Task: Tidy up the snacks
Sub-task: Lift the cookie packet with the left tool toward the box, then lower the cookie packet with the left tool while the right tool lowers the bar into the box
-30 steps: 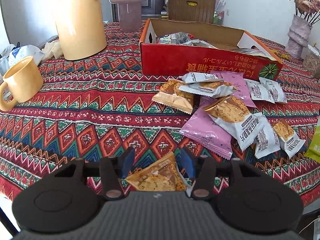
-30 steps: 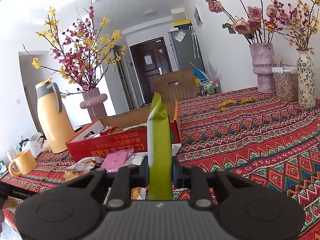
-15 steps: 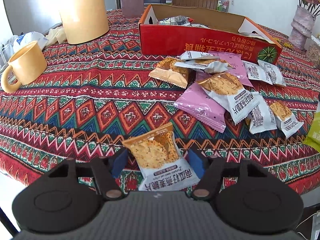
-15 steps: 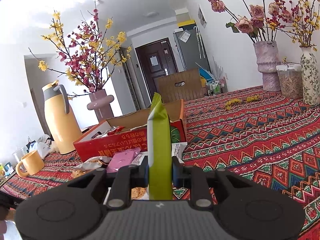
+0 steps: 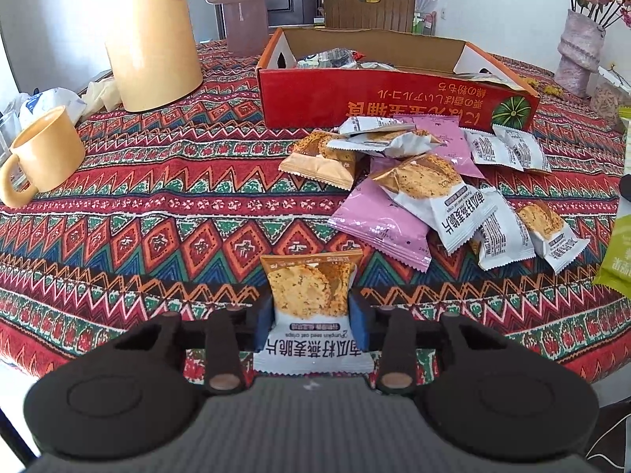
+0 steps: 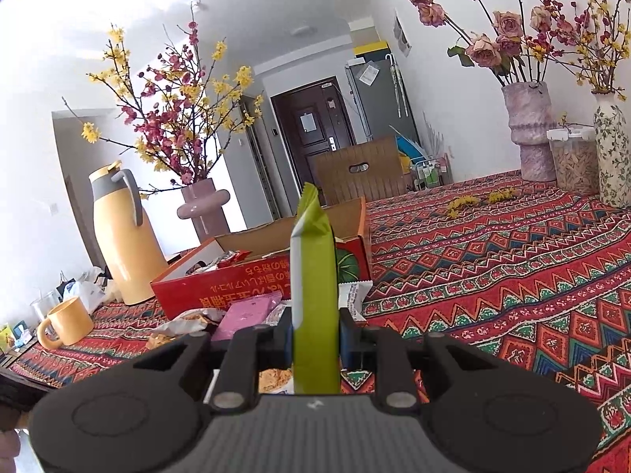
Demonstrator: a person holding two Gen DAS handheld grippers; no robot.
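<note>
Left gripper (image 5: 311, 311): we see its jaws, just closing, clamped on the oat crisp packet (image 5: 309, 295).
Right gripper (image 6: 315, 331): clamped on the green packet (image 6: 315, 276), held upright.
Left view only: snack pile (image 5: 434, 189) at 2 o'clock, short of the red box (image 5: 394, 102).
Open room: bare tablecloth (image 5: 157, 205) toward 10 o'clock; yellow mug (image 5: 43, 153) near the edge.

Bright daylit room with white walls (image 6: 453, 90), a dark door (image 6: 311, 126) at the back, a grey fridge (image 6: 378, 98), and a wooden chair (image 6: 359, 173) behind the patterned table (image 6: 512, 268).
</note>
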